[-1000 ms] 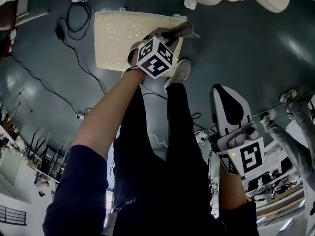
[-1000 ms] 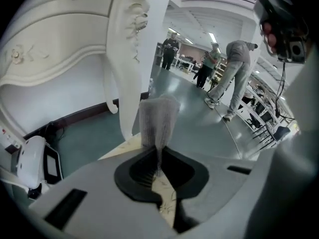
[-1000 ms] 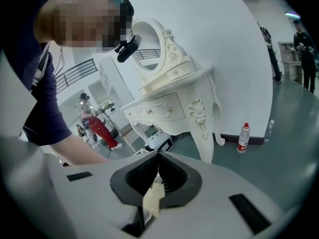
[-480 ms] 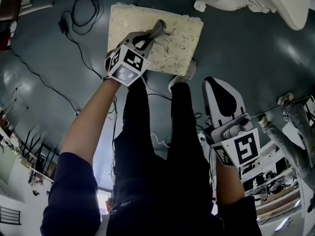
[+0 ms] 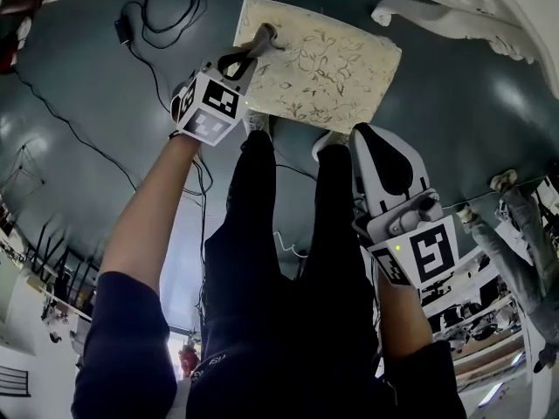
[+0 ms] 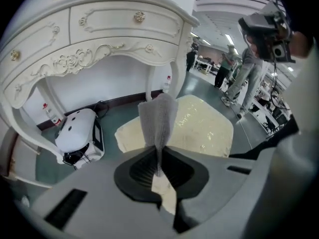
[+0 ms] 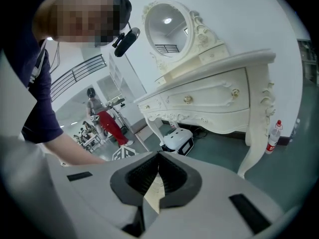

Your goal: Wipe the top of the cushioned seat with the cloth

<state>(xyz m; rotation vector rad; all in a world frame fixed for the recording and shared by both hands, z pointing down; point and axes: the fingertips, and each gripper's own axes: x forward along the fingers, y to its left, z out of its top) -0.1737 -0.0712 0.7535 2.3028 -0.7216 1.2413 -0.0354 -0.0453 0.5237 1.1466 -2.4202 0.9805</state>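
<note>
The cushioned seat (image 5: 319,68) is a cream square with a leafy pattern, standing on the dark floor ahead of my legs; it also fills the middle of the left gripper view, cushioned seat (image 6: 199,128). My left gripper (image 5: 253,46) is shut on a grey cloth (image 6: 158,118), which stands up from the jaws. In the head view the cloth (image 5: 263,36) touches the seat near its left corner. My right gripper (image 5: 374,142) hangs by my right leg, away from the seat, jaws closed with nothing between them.
A white ornate dressing table (image 6: 94,29) with curved legs stands beyond the seat. A white box-like device (image 6: 77,133) sits on the floor under it. Black cables (image 5: 166,7) lie on the floor to the seat's left. People stand far off (image 6: 244,68).
The left gripper with the cloth has slid across the seat top from its right side to its left corner. The right gripper has stayed by my leg.
</note>
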